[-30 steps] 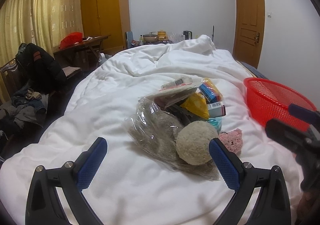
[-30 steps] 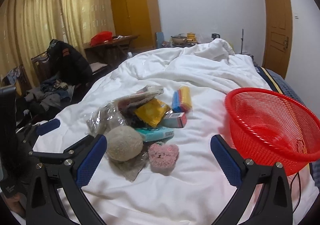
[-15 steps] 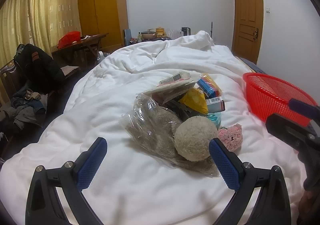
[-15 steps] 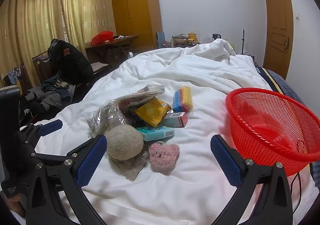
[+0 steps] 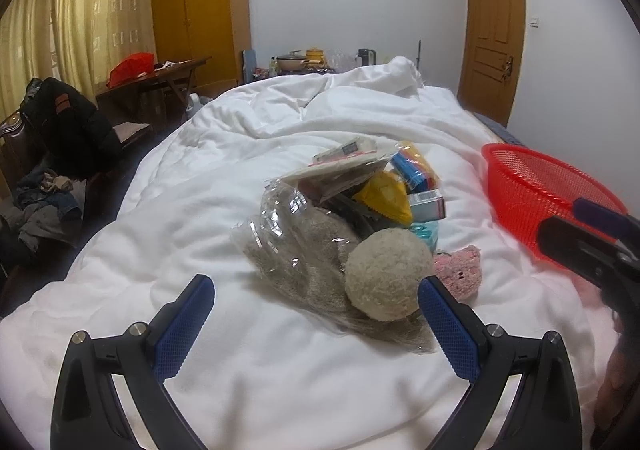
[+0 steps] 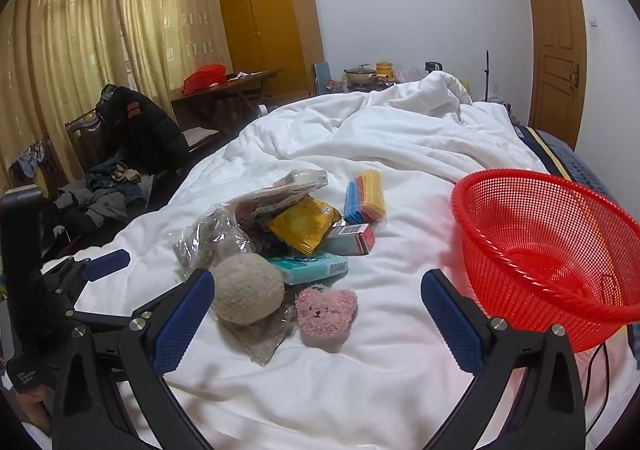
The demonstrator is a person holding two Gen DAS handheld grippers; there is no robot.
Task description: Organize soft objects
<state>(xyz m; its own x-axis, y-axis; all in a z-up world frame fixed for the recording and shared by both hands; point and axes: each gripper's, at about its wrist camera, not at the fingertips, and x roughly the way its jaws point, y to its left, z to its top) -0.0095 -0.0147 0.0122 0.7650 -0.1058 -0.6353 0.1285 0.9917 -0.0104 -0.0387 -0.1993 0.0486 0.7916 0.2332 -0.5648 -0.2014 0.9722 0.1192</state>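
Observation:
A pile lies on the white duvet (image 5: pixel 224 209) (image 6: pixel 400 153): a beige fuzzy ball (image 5: pixel 388 274) (image 6: pixel 248 289), a pink plush toy (image 5: pixel 458 272) (image 6: pixel 326 306), a clear bag of grey stuff (image 5: pixel 296 250) (image 6: pixel 208 234), a yellow packet (image 6: pixel 304 223), a teal pack (image 6: pixel 310 268), coloured sponges (image 6: pixel 366 195) and a small box (image 6: pixel 352 240). A red mesh basket (image 5: pixel 536 185) (image 6: pixel 552 250) stands right of the pile. My left gripper (image 5: pixel 316 316) is open, just short of the ball. My right gripper (image 6: pixel 318 312) is open around the pink toy's near side, with nothing held.
Left of the bed stand chairs with a dark jacket (image 6: pixel 140 129) and heaped clothes (image 5: pixel 44 205). A wooden desk (image 6: pixel 228 87), a yellow wardrobe (image 5: pixel 200 13) and a brown door (image 6: pixel 558 41) line the far walls. Bare duvet lies in front of the pile.
Both grippers have eased slightly forward toward the pile, so the ball and pink toy sit a little closer. Nothing was taken hold of; both stay open.

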